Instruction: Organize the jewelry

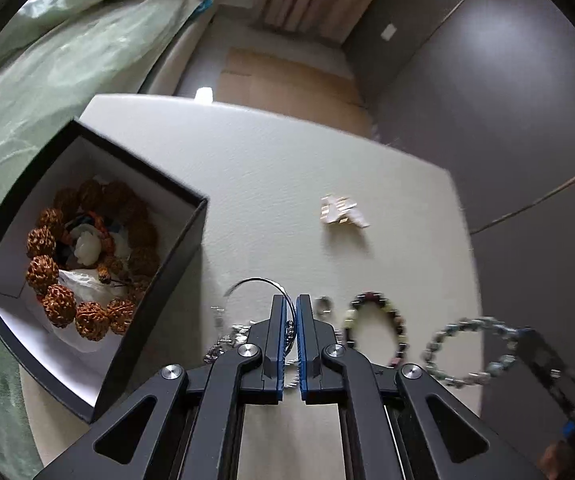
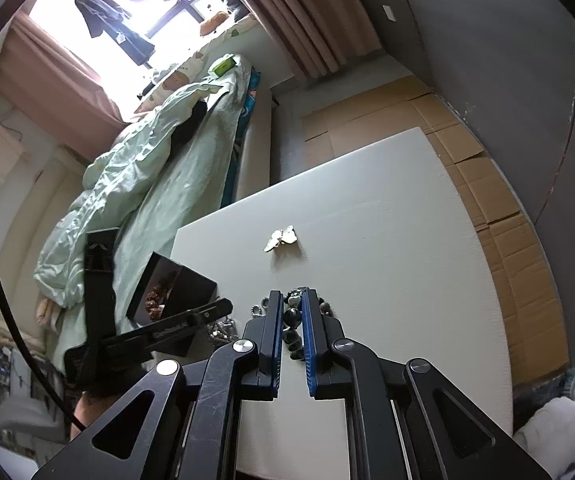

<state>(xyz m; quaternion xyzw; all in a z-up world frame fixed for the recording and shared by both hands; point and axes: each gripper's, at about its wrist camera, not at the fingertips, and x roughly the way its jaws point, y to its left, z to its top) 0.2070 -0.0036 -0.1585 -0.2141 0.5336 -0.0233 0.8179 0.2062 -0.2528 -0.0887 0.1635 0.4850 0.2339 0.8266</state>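
Left tool (image 1: 291,312) pinches a silver chain (image 1: 247,284); no writing readable

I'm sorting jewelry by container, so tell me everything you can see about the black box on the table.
The black box is square, open-topped and looks like stiff card, black outside with a pale lining. It sits upright at the table's left edge beside green bedding. Inside lies a bracelet of large knobbly brown beads, ringing smaller colourful pieces and a white carved one.
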